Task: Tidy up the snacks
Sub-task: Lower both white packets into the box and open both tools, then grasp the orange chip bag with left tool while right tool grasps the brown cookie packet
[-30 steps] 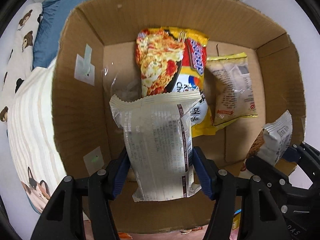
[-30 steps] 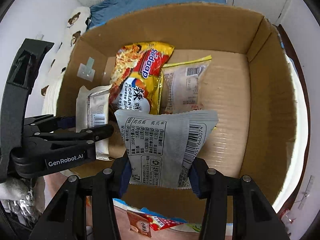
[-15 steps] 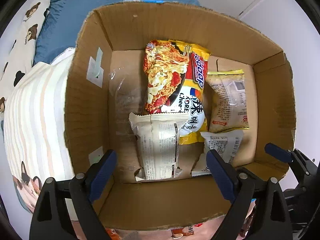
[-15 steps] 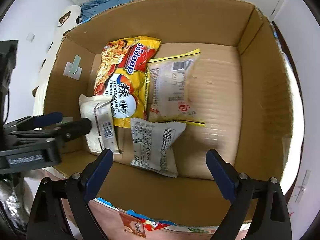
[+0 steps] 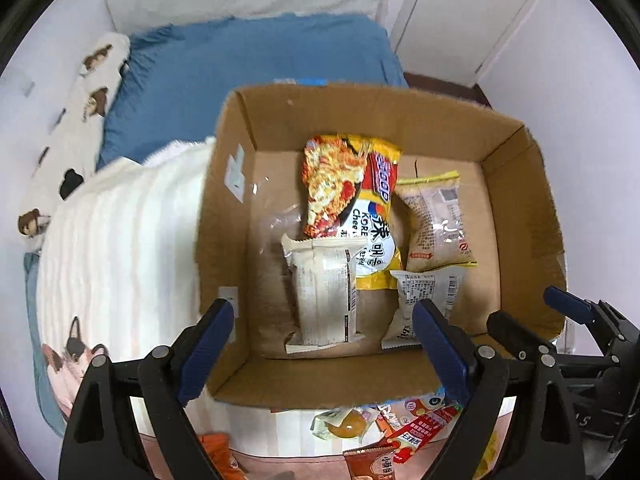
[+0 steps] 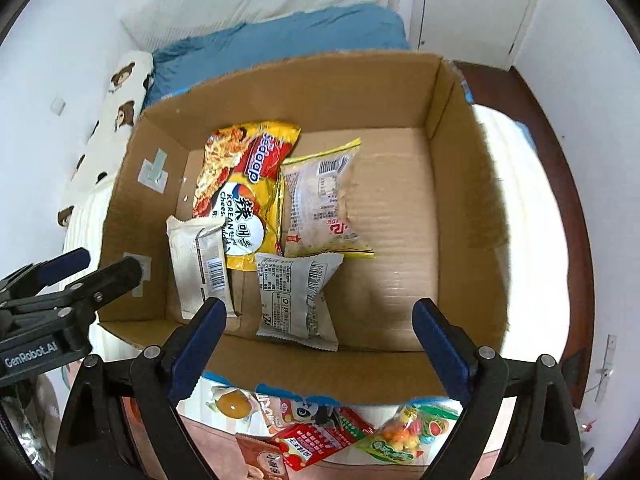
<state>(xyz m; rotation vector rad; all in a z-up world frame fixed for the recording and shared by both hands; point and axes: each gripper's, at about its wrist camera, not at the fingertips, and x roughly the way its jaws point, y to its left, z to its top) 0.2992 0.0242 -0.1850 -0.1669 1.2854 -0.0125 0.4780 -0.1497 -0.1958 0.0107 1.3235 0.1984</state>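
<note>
An open cardboard box (image 5: 224, 216) (image 6: 460, 200) sits on the bed. On its floor lie a yellow-red noodle pack (image 5: 352, 200) (image 6: 244, 184), a clear yellow-edged snack bag (image 5: 438, 224) (image 6: 324, 204), a cream wrapped snack (image 5: 324, 292) (image 6: 200, 264) at the left and a grey-white printed packet (image 5: 424, 296) (image 6: 294, 296) beside it. My left gripper (image 5: 324, 340) hangs open above the box's near wall, holding nothing. My right gripper (image 6: 316, 340) is open and empty too, above the near wall further right. Each gripper shows at the edge of the other's view.
Several loose snacks lie on the bed in front of the box: a yolk pastry packet (image 6: 232, 402), a red sachet (image 6: 316, 442), a candy bag (image 6: 404, 432). A striped cat-print blanket (image 5: 108, 248) lies left, a blue pillow (image 5: 240, 68) behind, a white door (image 5: 472, 12) beyond.
Both grippers opened and let go of their packets, which now lie on the box floor. Both then rose and drew back, so the box looks smaller and the loose snacks in front show.
</note>
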